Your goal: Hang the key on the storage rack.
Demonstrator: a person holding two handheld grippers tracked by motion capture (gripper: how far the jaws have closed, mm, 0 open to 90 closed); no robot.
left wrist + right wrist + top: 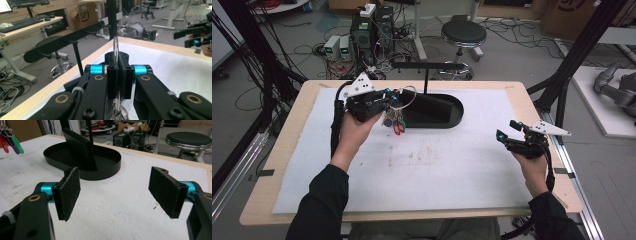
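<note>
Note the left gripper (pixel 386 101) pinched fully together on the thin metal key ring (pixel 116 47), loop standing up above the pads and the coloured tags (pixel 396 123) dangling below, the whole bunch held above the white mat (pixel 437 170) just left of the black oval tray (pixel 447 120). Note too the right gripper (pixel 116 192) spread wide with nothing between its pads, parked low near the right edge of the table, well apart from the work. Judging by the black crossbar (pixel 427 65) on its post above the tray, treat the step as hanging the ring on that rack. Lift until the free arc of the ring sits above bar height, not below it, since the tags look likely to snag the tray wall on a low approach. Turn the wrist so the open loop faces a peg end-on, then slide across and lower gently until the metal bears on the peg. Hold the pinch firm throughout: a thin round wire between flat pads can twist or slip sideways. Release only once the weight seems carried by the rack, and let the swinging tags settle first. Leave the right side where it is, ready to steady the post if it rocks
</note>
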